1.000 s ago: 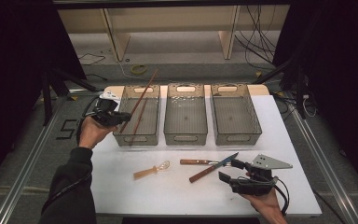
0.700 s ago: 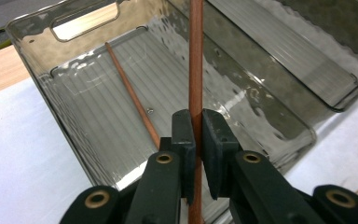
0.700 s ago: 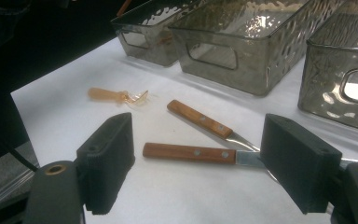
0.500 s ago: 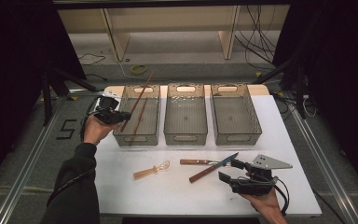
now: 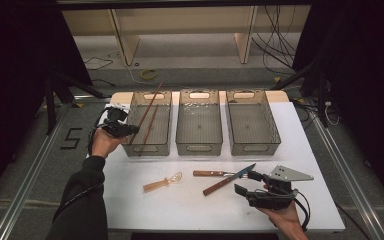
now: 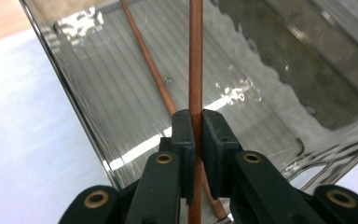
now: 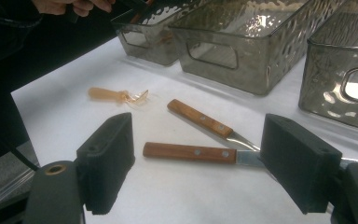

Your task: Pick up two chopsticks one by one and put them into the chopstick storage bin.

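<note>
Chopstick (image 6: pixel 195 56) clamped between pads of left tool (image 6: pixel 198 135), slanting up out of the left bin (image 5: pixel 166 145), upper end past the bin's far rim. Second chopstick (image 6: pixel 150 65) lies inside the same bin, leaning along its floor. Left tool sits at the bin's left wall, over the worktop (image 5: pixel 180 210) edge. Middle bin (image 5: pixel 199 145) and right bin (image 5: pixel 252 142): nothing visible inside. Near side of worktop: small translucent amber spoon (image 5: pixel 163 183), then two wooden-handled knives (image 5: pixel 220 180), blades crossing. Right tool (image 7: pixel 196 163) released, jaws wide apart, nothing between pads, low at near right just beside the knives' blades.
</note>
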Available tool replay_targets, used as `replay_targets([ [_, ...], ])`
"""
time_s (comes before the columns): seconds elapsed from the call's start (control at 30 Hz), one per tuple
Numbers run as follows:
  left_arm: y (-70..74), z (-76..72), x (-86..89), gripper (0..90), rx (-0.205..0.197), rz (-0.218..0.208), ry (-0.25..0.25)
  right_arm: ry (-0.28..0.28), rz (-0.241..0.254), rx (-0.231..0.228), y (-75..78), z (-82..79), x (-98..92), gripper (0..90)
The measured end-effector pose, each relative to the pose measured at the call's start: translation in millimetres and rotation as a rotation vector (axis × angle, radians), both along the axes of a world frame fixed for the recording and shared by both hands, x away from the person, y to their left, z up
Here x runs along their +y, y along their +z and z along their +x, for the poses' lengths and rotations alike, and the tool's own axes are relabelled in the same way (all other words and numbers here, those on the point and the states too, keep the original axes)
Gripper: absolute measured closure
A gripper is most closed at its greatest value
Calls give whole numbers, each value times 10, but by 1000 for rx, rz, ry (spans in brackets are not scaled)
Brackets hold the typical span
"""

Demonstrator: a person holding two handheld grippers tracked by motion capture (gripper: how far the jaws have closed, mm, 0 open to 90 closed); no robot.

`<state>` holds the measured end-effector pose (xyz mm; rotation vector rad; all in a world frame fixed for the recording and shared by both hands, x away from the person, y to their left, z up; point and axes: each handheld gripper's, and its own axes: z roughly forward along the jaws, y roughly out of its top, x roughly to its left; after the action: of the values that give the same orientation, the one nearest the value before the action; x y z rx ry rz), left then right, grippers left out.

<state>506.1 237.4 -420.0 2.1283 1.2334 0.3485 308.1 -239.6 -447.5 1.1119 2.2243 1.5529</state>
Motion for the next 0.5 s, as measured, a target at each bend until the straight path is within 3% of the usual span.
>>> replay_targets([
  [0.23, -89, 16, 30, 827, 44, 13, 15, 0, 0, -1, 1, -1, 0, 266],
  [0.43, -110, 24, 40, 816, 70, 2, 21, 0, 0, -2, 2, -2, 2, 266],
  [0.5, -105, 14, 39, 772, 65, -12, 23, -1, 0, 1, 0, 0, -1, 266],
])
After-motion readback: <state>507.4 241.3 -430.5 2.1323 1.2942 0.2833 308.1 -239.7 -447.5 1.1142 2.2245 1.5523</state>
